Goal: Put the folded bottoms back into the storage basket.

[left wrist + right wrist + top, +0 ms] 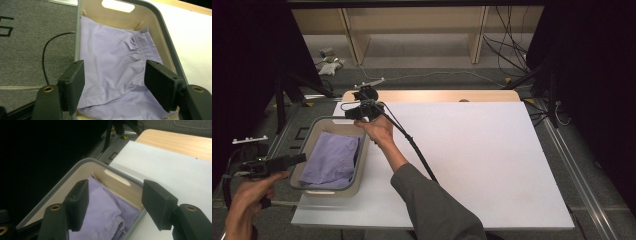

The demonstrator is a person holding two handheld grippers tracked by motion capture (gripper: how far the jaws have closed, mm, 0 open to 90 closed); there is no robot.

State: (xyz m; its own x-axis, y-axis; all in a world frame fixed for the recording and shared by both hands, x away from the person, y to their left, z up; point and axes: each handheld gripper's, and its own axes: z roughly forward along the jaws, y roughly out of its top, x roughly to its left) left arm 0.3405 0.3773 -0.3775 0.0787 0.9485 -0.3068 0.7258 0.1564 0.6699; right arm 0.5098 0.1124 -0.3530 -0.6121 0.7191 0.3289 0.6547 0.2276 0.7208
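Hovering over the bin at the counter's left edge, both grippers look set to pull out the lilac cloth lying crumpled inside it. Left gripper sits just outside the bin's near-left corner, jaws apart w/ nothing between them; in its own view the jaws straddle the cloth from above, not touching yet. Right gripper is over the bin's far end, jaws also apart & empty; its view looks down past the far wall's handle slot onto a bunched, gathered part of the cloth. Main risks, as I judge it: left gripper's left jaw lines up w/ the bin's side wall, so dropping straight down could hit the rim or tip the bin off the counter edge, since it sits right at that edge. Thin fabric lies flat on the bin floor, so a shallow pinch may slip off, or catch one layer & drag the rest in a heap. Pulling w/ one gripper before the other has hold could lift the light bin along w/ the cloth. The right gripper's cable trails across the counter & could snag on the rim.
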